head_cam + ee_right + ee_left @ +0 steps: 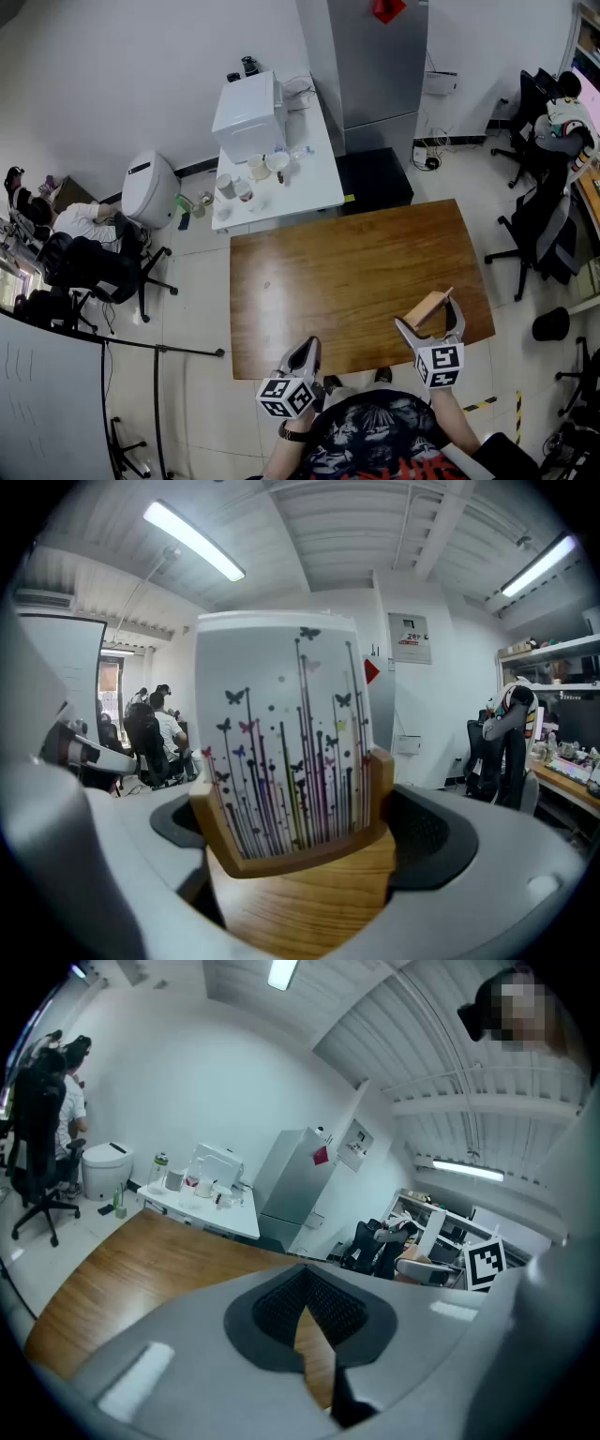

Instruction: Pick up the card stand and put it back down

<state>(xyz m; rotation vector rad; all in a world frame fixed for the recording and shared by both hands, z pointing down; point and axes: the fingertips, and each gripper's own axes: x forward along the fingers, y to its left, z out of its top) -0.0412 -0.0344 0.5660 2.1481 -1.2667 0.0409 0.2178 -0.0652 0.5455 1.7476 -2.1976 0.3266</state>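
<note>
The card stand [428, 307] is a wooden block holding a white card [281, 733] printed with thin stems and butterflies. My right gripper [428, 317] is shut on the block near the front right corner of the wooden table [347, 272], and appears to hold it off the top. In the right gripper view the stand [309, 892] fills the space between both pads [433, 834], and the view tilts up toward the ceiling. My left gripper [307, 349] hangs at the table's front edge, shut and holding nothing; its pads [281, 1307] nearly meet.
A white side table [314, 187] with a white appliance and several cups stands behind the wooden table. A grey cabinet [375, 66] is at the back. Office chairs [539, 234] and seated people [84, 223] are at both sides.
</note>
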